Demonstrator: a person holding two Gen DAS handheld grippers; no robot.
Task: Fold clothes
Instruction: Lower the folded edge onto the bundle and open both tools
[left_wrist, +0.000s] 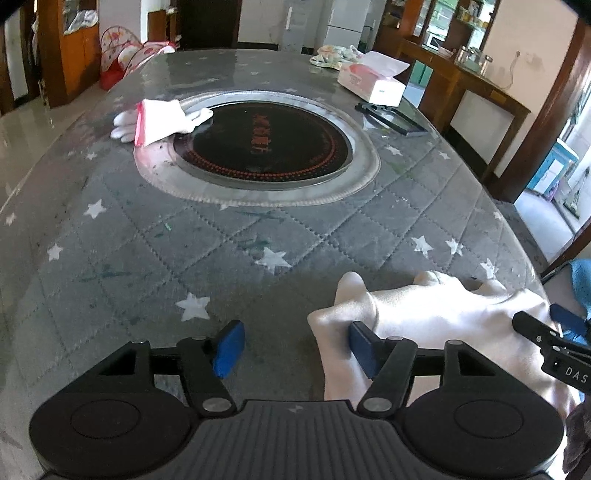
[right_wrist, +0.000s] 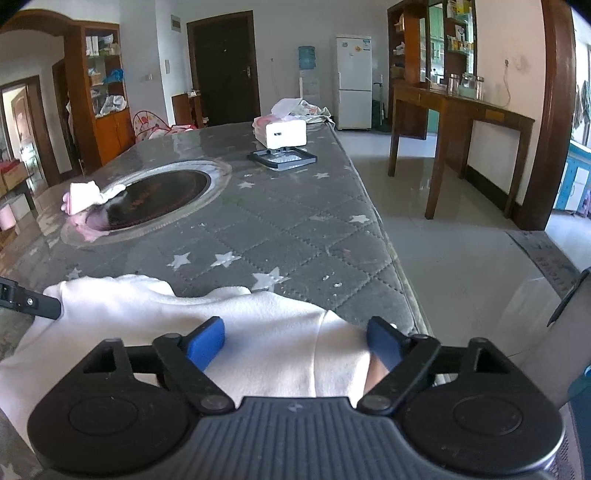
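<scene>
Left wrist view: the left gripper (left_wrist: 295, 345) is spread wide, grasping nothing, its right finger (left_wrist: 364, 347) at the edge of a white garment (left_wrist: 436, 317) on the starred table (left_wrist: 184, 240); a folded cloth (left_wrist: 159, 120) sits beside the round hob (left_wrist: 258, 142). Right wrist view: the right gripper (right_wrist: 297, 345) is released above the garment (right_wrist: 269, 332) at the table's (right_wrist: 314, 229) corner, with a tissue box (right_wrist: 282, 133) and tray (right_wrist: 282, 157) well beyond.

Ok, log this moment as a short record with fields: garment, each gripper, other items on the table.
garment: white garment lying at the near edge of the table
left gripper: open, one finger at the garment's left edge, no grip
right gripper: open over the garment, no grip
folded item: small white and pink piece beside the round cooktop
far end: tissue box, black frame
</scene>
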